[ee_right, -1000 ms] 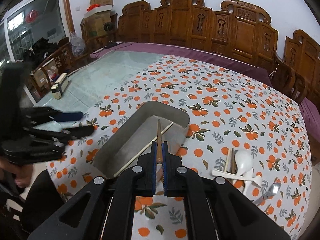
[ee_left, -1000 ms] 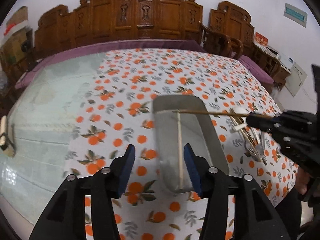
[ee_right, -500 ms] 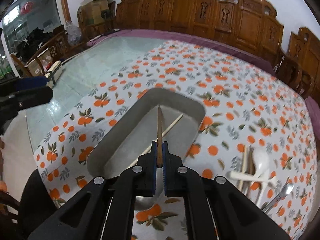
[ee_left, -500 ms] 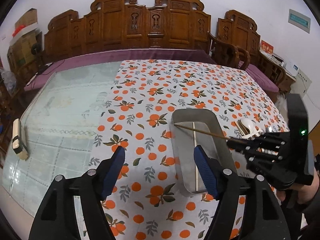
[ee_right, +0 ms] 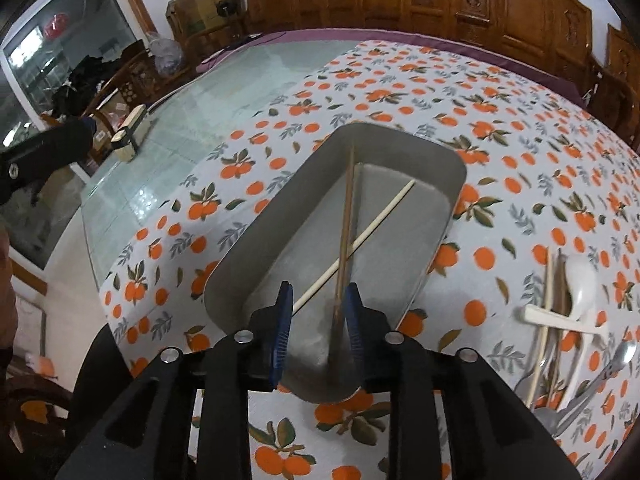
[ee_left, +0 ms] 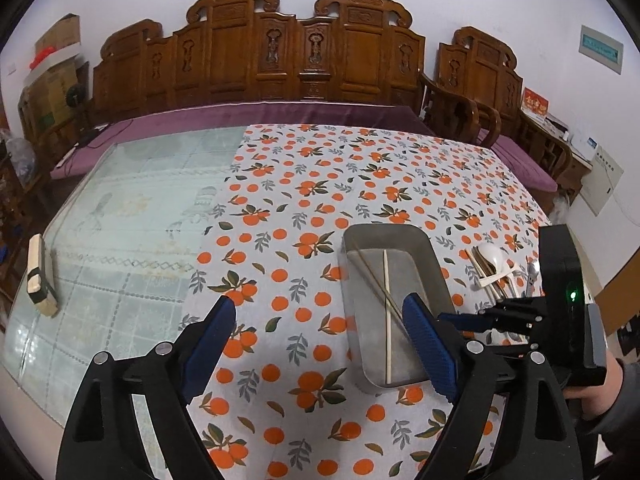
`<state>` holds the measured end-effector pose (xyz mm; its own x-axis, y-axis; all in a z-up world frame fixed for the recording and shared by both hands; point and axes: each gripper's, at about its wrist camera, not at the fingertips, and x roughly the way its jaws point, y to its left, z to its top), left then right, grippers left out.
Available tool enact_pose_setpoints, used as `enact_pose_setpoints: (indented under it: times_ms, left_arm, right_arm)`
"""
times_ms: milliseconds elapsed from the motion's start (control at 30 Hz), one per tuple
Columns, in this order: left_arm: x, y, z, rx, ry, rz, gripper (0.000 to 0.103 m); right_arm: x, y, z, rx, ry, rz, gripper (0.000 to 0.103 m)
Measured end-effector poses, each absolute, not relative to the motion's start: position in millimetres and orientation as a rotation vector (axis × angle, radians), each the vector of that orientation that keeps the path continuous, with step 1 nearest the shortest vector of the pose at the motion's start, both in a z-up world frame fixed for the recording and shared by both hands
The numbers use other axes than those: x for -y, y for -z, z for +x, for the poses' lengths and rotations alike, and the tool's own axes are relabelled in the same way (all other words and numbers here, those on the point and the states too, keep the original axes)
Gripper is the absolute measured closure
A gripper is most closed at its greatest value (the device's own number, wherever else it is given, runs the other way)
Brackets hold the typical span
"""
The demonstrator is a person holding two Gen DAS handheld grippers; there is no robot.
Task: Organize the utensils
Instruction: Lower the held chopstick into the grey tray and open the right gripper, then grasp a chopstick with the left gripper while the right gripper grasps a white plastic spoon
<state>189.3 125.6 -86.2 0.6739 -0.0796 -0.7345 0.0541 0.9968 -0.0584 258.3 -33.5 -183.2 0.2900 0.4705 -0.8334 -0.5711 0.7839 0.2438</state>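
Observation:
A metal tray sits on the orange-print tablecloth. In it a pale chopstick lies under a brown chopstick that crosses it. My right gripper is open at the tray's near edge, with the brown chopstick's near end loose between its fingers; it also shows in the left wrist view. My left gripper is wide open and empty, just left of the tray. A white spoon, more chopsticks and metal cutlery lie right of the tray.
Bare glass tabletop lies left of the cloth, with a small wooden block near its left edge. Carved wooden chairs line the far side. The person's hand holds the right gripper.
My right gripper has opened and let the brown chopstick drop into the tray across the pale one. My left gripper has opened wider and drawn back to the left.

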Motion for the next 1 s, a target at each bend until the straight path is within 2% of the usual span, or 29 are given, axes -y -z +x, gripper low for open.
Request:
enact_pose_setpoints:
  times_ms: [133, 500, 1000]
  left_arm:
    - [-122, 87, 188, -0.822, 0.064, -0.032, 0.015]
    - [-78, 91, 189, -0.797, 0.108, -0.028, 0.015]
    - [28, 115, 217, -0.876, 0.321, 0.04, 0.015]
  right_arm:
    - [42, 175, 258, -1.054, -0.701, -0.087, 0.073]
    - [130, 119, 240, -0.927, -0.601, -0.08, 0.073]
    - [235, 142, 222, -0.96, -0.428, -0.019, 0.073]
